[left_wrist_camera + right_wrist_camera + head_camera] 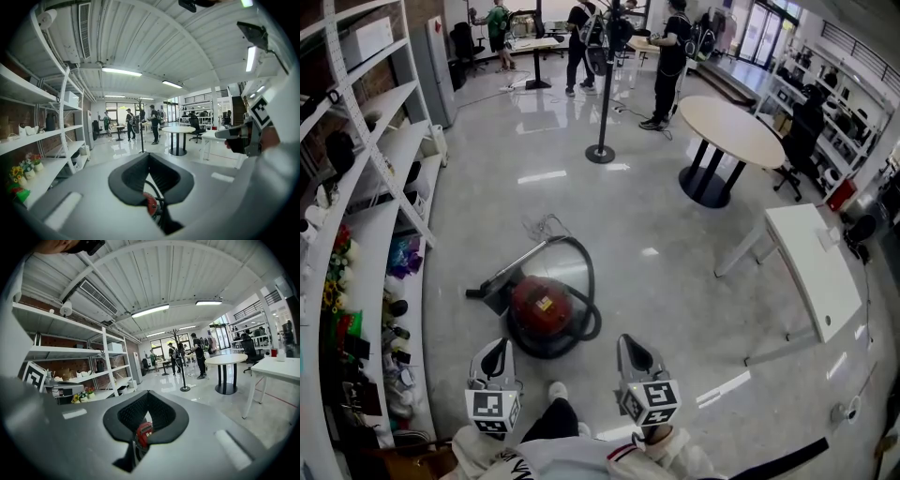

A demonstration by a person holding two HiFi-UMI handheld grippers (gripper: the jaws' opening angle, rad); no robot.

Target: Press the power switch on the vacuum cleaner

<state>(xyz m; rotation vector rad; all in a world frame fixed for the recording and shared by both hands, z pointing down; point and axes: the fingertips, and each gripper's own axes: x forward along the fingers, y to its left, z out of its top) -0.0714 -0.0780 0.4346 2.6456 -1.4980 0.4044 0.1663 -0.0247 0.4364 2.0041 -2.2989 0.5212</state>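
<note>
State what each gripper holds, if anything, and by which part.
Nothing is held. The left gripper and right gripper are both empty, jaws together, short of the red vacuum cleaner on the floor.

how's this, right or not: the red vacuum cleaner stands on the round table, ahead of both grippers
Not right. The red vacuum cleaner stands on the floor, not on the round table, ahead of the left gripper and the right gripper. The head view shows it.

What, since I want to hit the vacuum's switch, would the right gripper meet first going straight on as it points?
Likely nothing near: the right gripper points roughly level, so the vacuum cleaner sits below its line. Beyond lies open floor, though depth is unclear.
</note>
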